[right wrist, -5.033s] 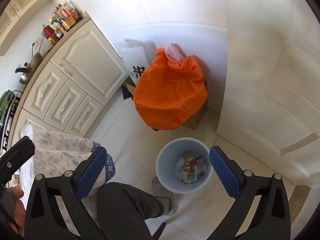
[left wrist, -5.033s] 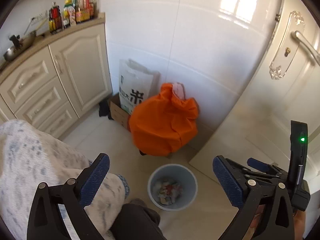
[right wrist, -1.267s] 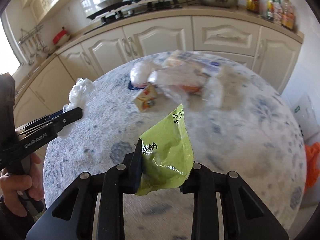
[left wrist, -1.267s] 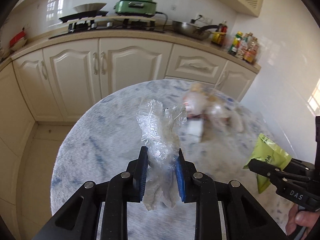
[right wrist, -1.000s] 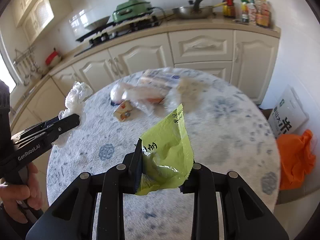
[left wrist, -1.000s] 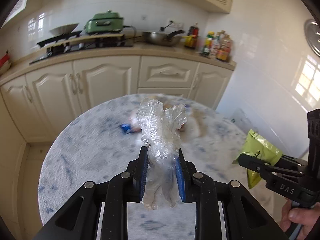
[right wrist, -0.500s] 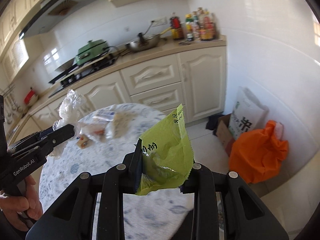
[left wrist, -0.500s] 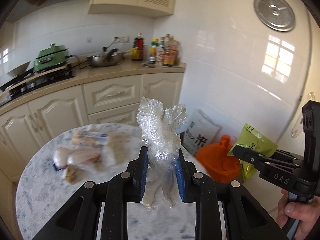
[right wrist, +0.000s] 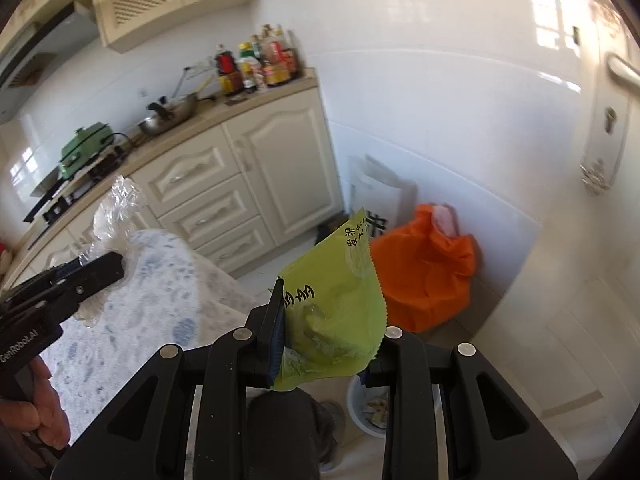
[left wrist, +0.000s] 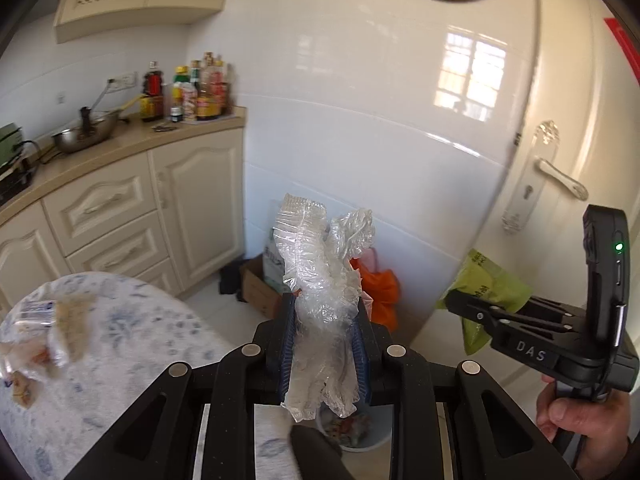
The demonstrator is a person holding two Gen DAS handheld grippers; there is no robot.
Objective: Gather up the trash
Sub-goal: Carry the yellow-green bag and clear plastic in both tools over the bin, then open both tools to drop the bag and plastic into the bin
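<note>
Left wrist view: the left hand-held gripper (left wrist: 323,344) is squeezed tight on a crinkly clear plastic wrapper (left wrist: 322,280), held up high so it cannot drop. The trash bin (left wrist: 352,432) sits on the floor just below.

Right wrist view: the right hand-held gripper (right wrist: 324,344) pinches a green snack bag (right wrist: 336,312) by its bottom. The bin (right wrist: 370,404) waits underneath, probably for both pieces.

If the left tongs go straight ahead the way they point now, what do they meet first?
Probably the orange bag on the floor by the white tiled wall. It lies just beyond the clear plastic wrap that the left tongs hold, though depth is unclear.
</note>
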